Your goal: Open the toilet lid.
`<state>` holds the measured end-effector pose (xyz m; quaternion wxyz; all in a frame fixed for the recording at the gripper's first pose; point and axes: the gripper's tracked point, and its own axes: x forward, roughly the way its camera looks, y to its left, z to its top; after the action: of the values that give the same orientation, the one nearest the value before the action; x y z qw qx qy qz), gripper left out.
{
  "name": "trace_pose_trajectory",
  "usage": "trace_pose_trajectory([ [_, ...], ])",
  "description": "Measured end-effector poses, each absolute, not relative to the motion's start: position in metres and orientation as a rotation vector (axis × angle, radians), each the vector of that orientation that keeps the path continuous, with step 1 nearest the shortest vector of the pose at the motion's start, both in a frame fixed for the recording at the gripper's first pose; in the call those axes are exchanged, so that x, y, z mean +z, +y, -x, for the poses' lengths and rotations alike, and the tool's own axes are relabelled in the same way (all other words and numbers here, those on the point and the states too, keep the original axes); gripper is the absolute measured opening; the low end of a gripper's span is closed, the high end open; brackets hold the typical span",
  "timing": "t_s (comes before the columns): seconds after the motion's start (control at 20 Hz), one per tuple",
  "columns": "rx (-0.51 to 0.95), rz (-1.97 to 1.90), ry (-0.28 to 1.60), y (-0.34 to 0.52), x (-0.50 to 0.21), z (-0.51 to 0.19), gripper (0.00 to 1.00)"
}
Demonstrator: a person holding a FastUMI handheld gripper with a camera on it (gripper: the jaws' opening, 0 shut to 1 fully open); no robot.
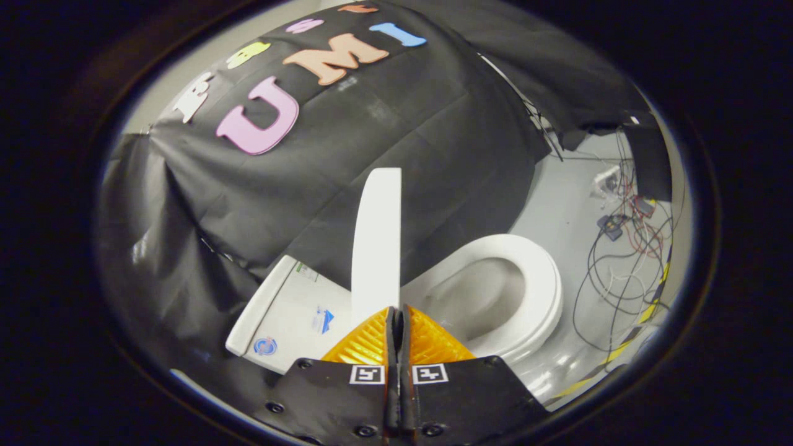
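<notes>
Now, toilet lid (376, 238): raised, standing upright and seen edge-on at the centre of the frame, rising straight up from just ahead of the fingertips against the black cloth wall (396, 142).
Jaws: the gripper (396, 311), at lower centre, has its two fingers pressed together with no gap showing; whether they pinch the lid's lower edge I cannot tell.
Seat (539, 297): lying flat on the bowl, right of centre, its ring unbroken.
Bowl (480, 300): uncovered, the inside pale and shaded; what is in it cannot be made out.
Tank (291, 310): left of the lid at lower left, its flat top bearing small stickers.
Floor (564, 210): pale grey, to the right of the toilet.
Cables (619, 266): a loose tangle with small devices on the floor at right.
Striped tape (644, 316): yellow and black, curving along the floor at lower right.
</notes>
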<state>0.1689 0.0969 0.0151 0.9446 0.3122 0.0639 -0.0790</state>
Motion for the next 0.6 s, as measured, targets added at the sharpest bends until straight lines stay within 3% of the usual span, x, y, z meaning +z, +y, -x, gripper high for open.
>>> trace_pose_trajectory([
  [0.6,-0.135,-0.447,0.099,0.155,0.053,-0.177,0.02],
])
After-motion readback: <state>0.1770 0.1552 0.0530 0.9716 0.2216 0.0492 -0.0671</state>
